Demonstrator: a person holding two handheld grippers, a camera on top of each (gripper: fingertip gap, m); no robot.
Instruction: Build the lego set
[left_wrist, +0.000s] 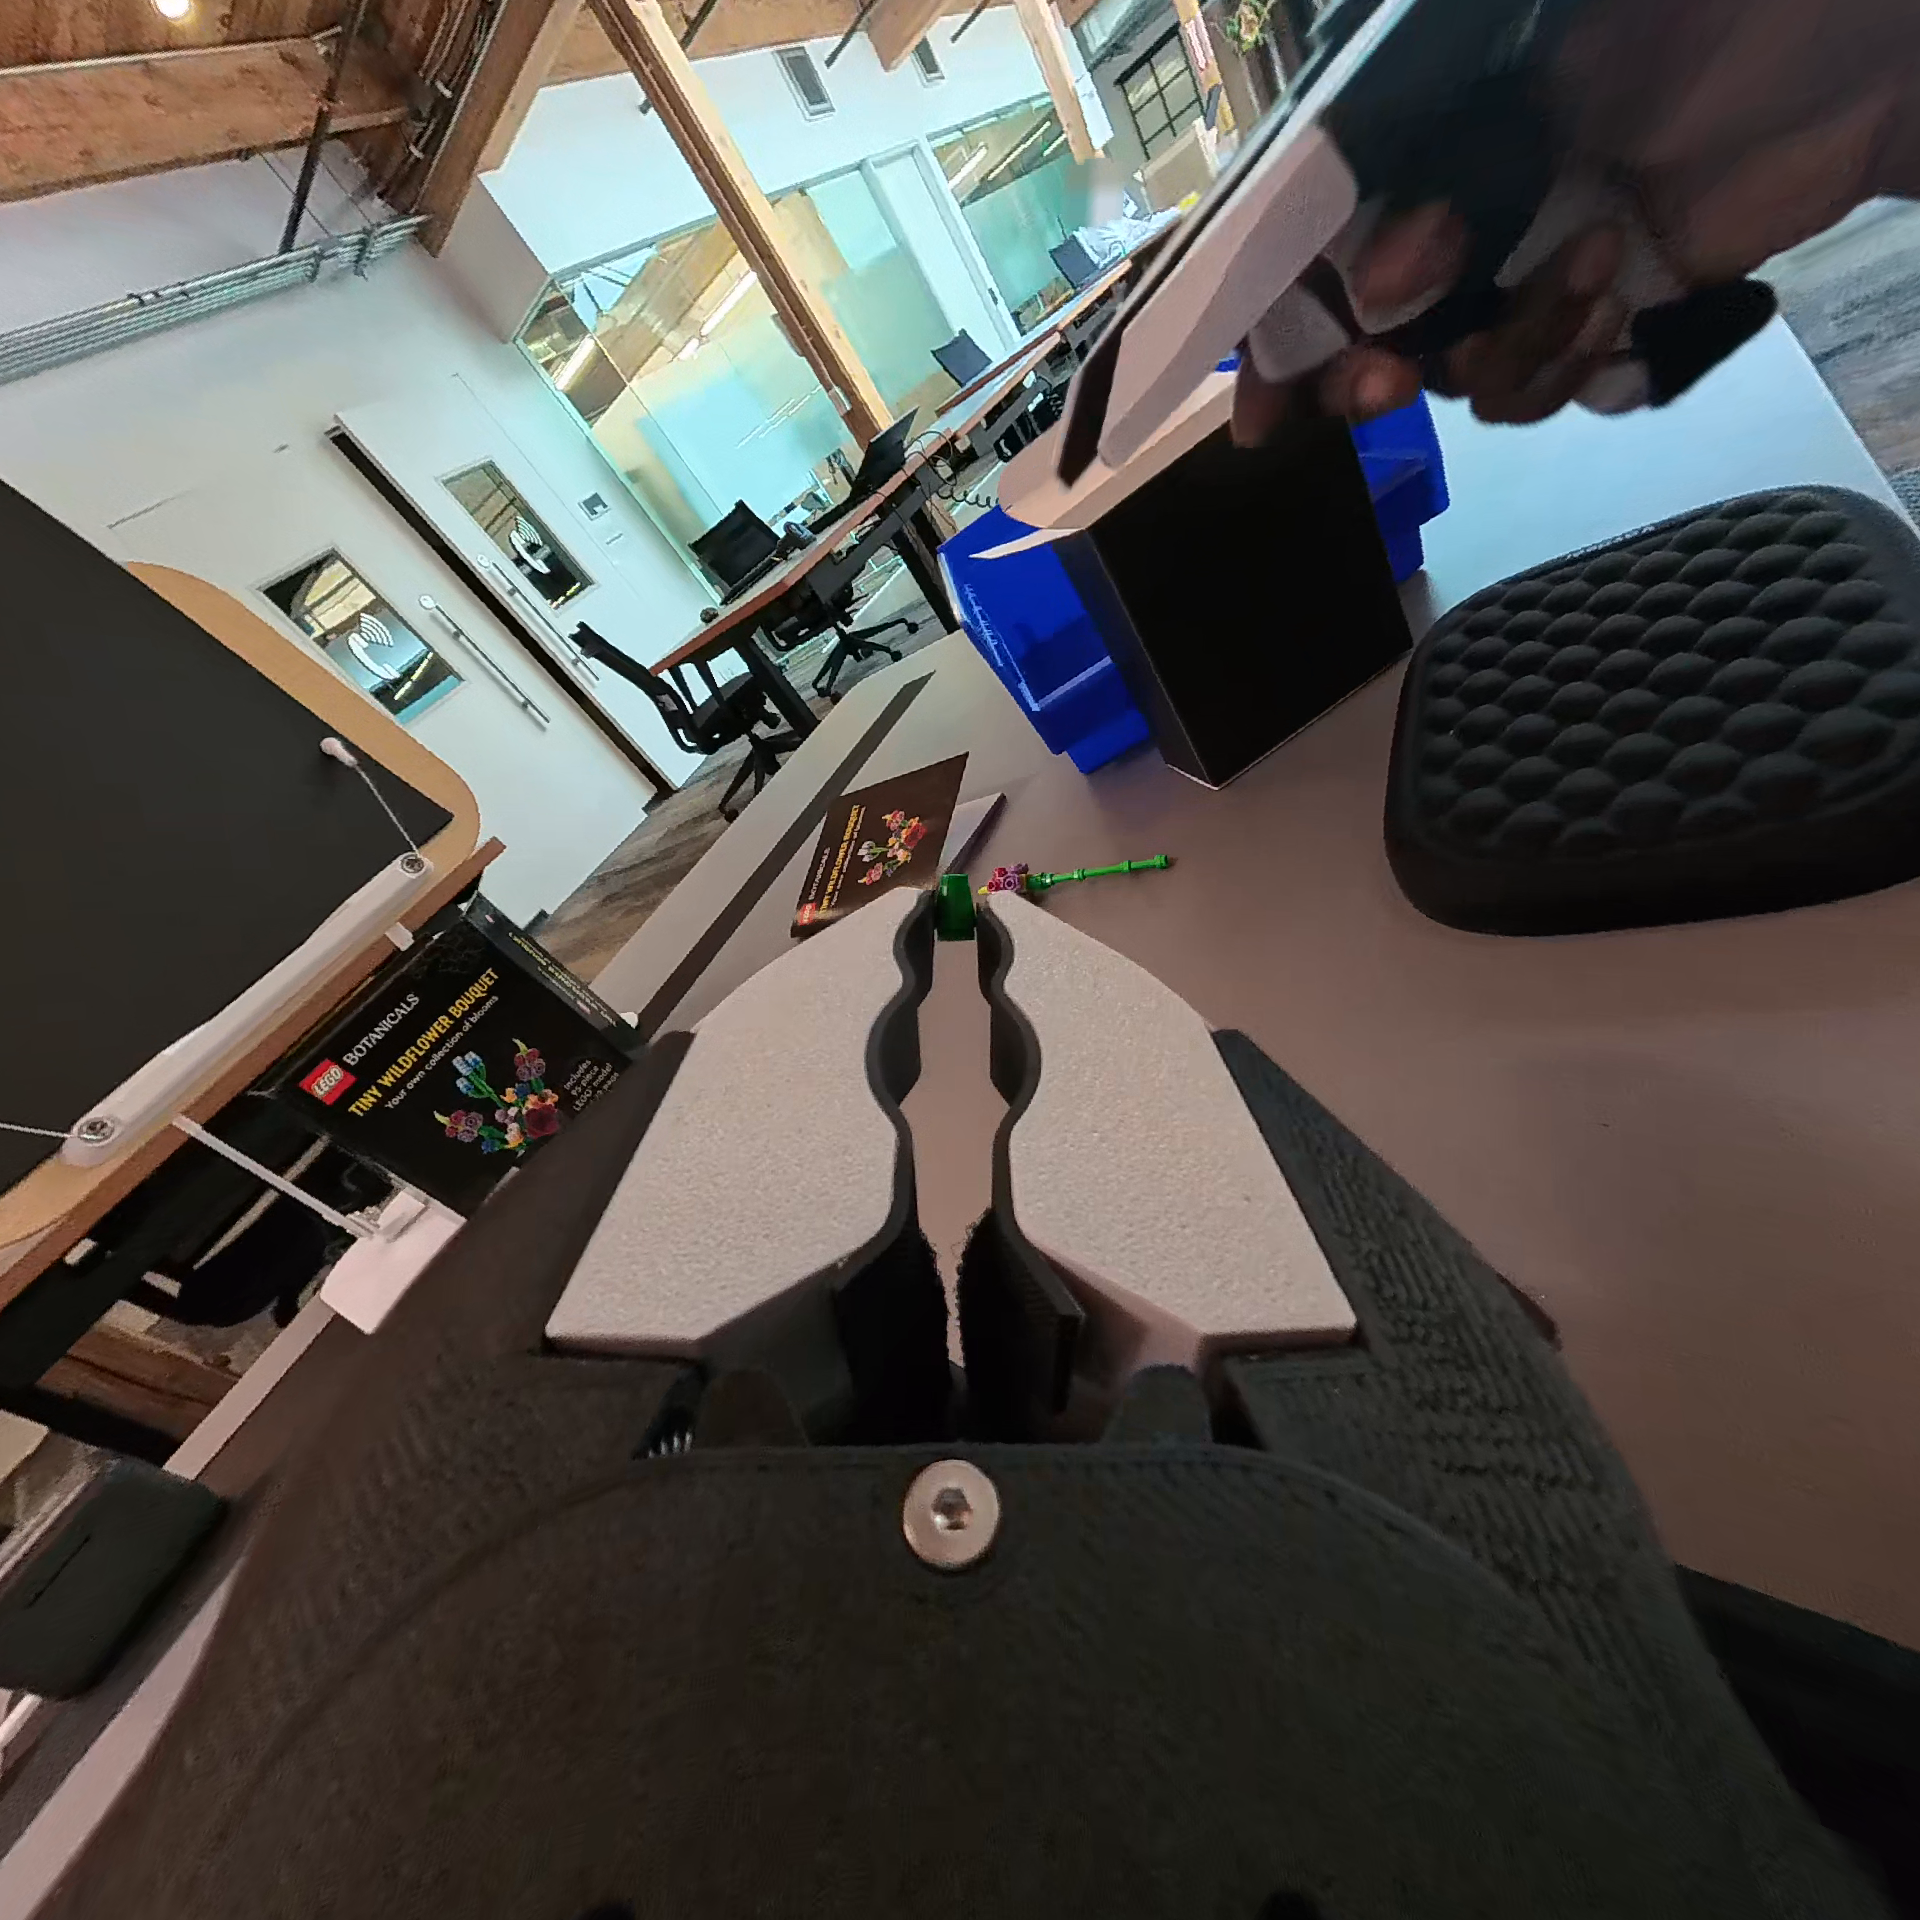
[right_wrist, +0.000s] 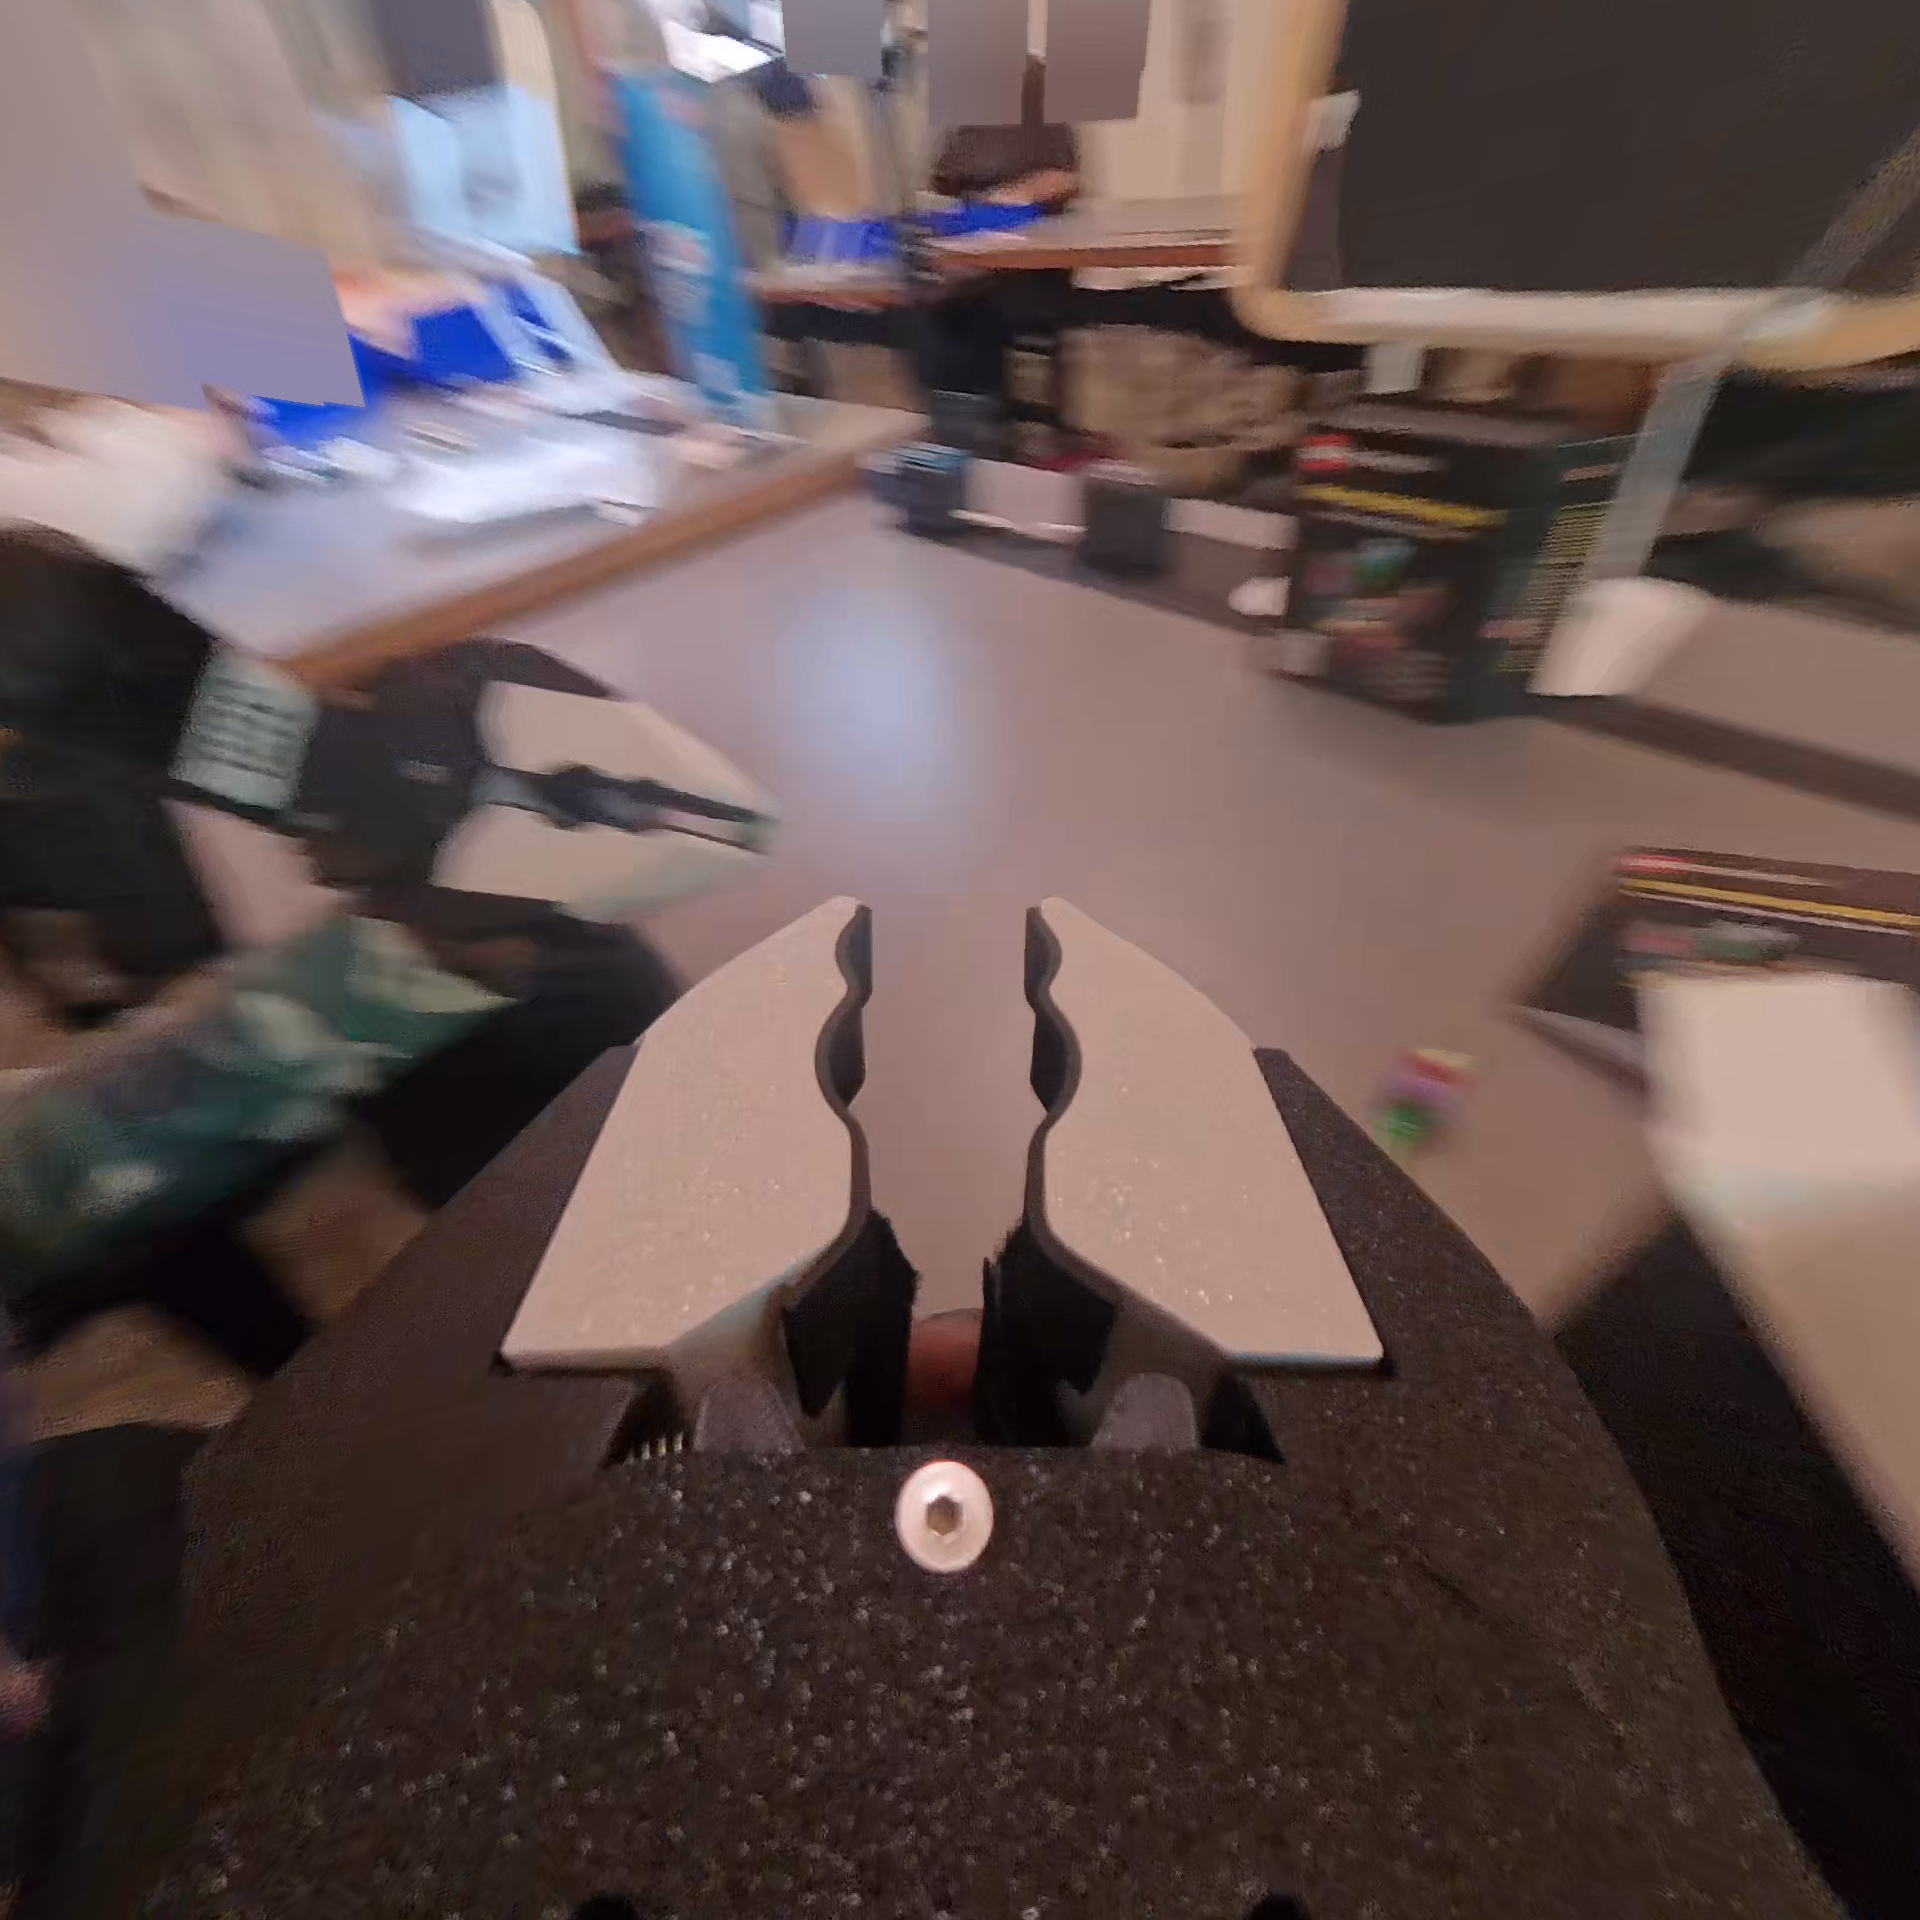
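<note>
On the grey table (left_wrist: 1351, 1195), just this side of the dark booklet (left_wrist: 883, 842), you are pinching a small green piece (left_wrist: 954, 906) at the very tips of your left gripper (left_wrist: 954, 914), its fingers drawn in against the piece on both sides. Just right of the booklet, a finished flower stem (left_wrist: 1081, 875) is lying flat on the table, purple and pink blooms at one end and a green stalk pointing away from the booklet. Left of the booklet and nearer you, the black set box (left_wrist: 468, 1060) is standing at the table's edge; both are carrying printed writing and a flower picture. Beyond the booklet to the right, a black cube-shaped box (left_wrist: 1247, 623) is sitting against blue bins (left_wrist: 1049, 665), and a black dimpled pad (left_wrist: 1673, 707) is resting farther right. Your right gripper (right_wrist: 948, 914) is showing blurred in its own view, its fingers standing spread apart with nothing between them, bare table showing through the gap. In the left wrist view it is hanging above the black cube.
</note>
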